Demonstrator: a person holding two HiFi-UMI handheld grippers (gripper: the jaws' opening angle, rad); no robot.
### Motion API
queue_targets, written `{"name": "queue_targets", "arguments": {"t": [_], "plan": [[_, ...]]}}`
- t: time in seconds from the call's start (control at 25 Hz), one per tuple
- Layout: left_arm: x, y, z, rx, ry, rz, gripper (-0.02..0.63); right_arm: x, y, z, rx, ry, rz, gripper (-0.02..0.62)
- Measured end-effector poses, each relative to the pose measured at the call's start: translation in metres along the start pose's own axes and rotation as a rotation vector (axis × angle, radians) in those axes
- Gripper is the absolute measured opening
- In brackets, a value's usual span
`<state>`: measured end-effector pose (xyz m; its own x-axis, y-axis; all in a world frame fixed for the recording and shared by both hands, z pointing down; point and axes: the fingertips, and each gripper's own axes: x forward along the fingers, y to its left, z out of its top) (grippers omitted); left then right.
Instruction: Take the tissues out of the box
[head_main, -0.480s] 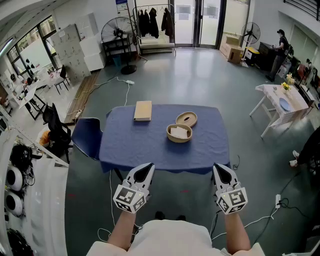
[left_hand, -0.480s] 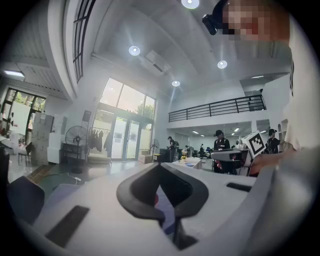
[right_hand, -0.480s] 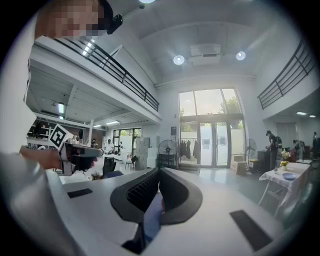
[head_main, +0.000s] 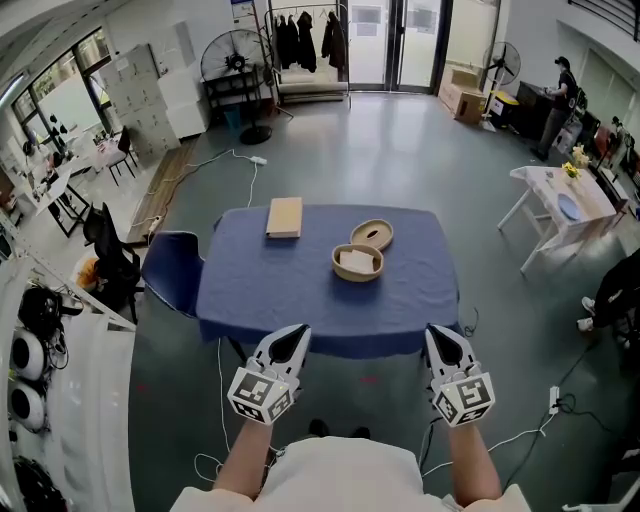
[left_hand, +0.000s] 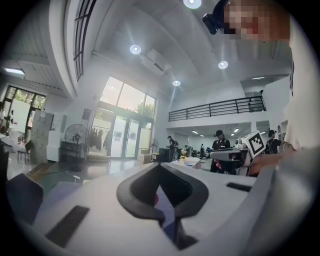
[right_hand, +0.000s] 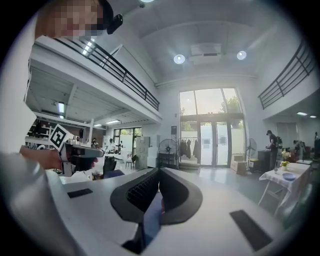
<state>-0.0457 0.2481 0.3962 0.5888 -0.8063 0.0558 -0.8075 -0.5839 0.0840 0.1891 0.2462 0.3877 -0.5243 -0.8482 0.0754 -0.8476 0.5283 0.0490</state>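
Note:
A round wooden box (head_main: 357, 264) with white tissues inside sits open on the blue-clothed table (head_main: 260, 290). Its round lid (head_main: 371, 234) lies just behind it. A flat tan rectangular box (head_main: 285, 217) lies at the table's far left. Both grippers hang in front of the table's near edge, well short of the boxes. My left gripper (head_main: 295, 334) is shut with nothing in it, its tips meeting (left_hand: 159, 165). My right gripper (head_main: 438, 335) is also shut and empty (right_hand: 159, 171). Each gripper shows at the edge of the other's gripper view.
A dark blue chair (head_main: 172, 272) stands at the table's left side. A white folding table (head_main: 562, 205) stands to the right. Cables (head_main: 520, 436) trail over the grey floor near my feet. A floor fan (head_main: 235, 62) and a person (head_main: 557, 95) are far back.

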Motion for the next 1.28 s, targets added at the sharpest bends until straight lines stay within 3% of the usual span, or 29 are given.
{"name": "queue_targets", "arguments": {"t": [1.04,1.2,1.28], "plan": [[-0.014,0.022,-0.028,-0.035,0.048,-0.04,0.008,0.004,0.022,-0.011,0.029,0.01,-0.067,0.033],[-0.02,0.031,-0.033,-0.042,0.054,-0.05,0.008,0.009,0.031,-0.013,0.043,0.012,-0.087,0.094],[-0.022,0.036,-0.033,-0.044,0.055,-0.057,0.008,0.012,0.035,-0.013,0.045,0.012,-0.096,0.095]]}}
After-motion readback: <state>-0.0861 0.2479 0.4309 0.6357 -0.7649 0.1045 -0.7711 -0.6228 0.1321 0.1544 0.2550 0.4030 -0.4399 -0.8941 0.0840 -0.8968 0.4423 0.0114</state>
